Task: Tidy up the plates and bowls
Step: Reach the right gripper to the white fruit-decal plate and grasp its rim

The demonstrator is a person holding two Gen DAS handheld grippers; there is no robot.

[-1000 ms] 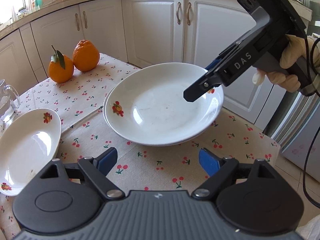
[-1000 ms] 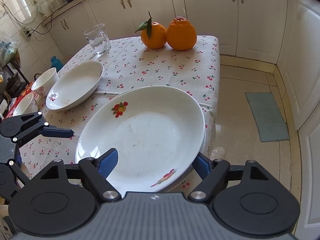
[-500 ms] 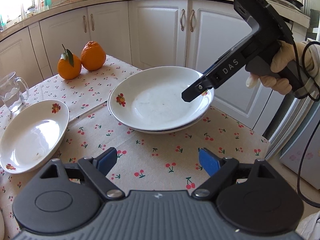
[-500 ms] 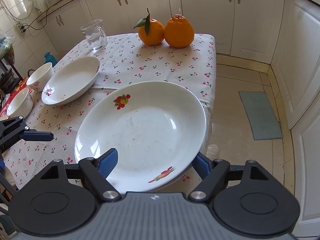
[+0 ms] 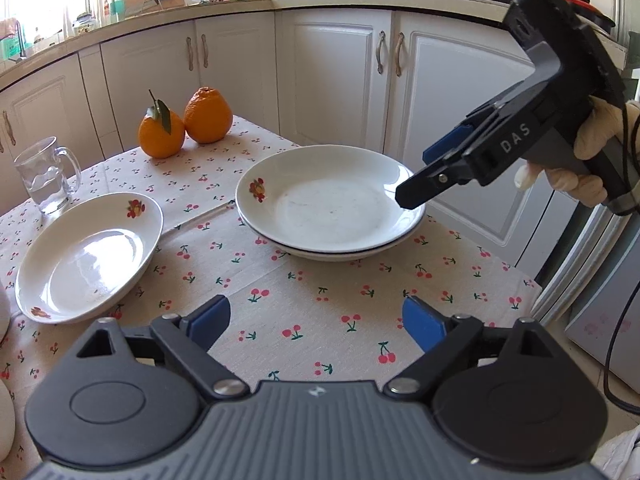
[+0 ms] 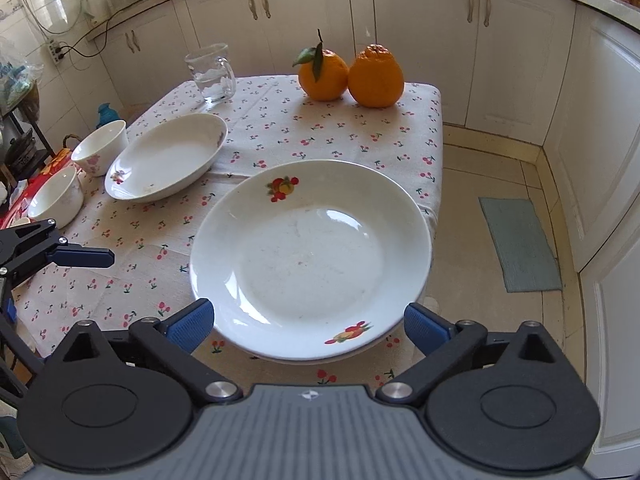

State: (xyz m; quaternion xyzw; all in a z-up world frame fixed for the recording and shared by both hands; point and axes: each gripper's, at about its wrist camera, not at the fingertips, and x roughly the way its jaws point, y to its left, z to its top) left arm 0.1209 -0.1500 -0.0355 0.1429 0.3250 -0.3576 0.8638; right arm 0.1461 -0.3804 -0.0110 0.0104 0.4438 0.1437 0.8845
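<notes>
Two white plates with fruit prints lie stacked [image 5: 332, 208] [image 6: 312, 256] near the table's corner. A third white plate [image 5: 86, 256] [image 6: 166, 158] lies alone to the left. Two white bowls [image 6: 102, 152] [image 6: 56, 196] stand beyond it in the right wrist view. My left gripper [image 5: 316, 322] is open and empty over the cloth, short of the stack. My right gripper [image 6: 308, 324] is open, its fingers either side of the stack's near rim; in the left wrist view it hangs just above the stack's right rim [image 5: 424, 176].
Two oranges [image 5: 184, 124] [image 6: 352, 74] and a glass mug [image 5: 46, 176] [image 6: 210, 72] stand at the back of the cherry-print tablecloth [image 5: 320, 292]. White cabinets [image 5: 340, 80] surround the table. The table edge drops to the floor right of the stack [image 6: 492, 184].
The top plate has come down flat onto the lower plate. My right gripper has pulled back and risen off its rim. My left gripper has drawn back from the stack.
</notes>
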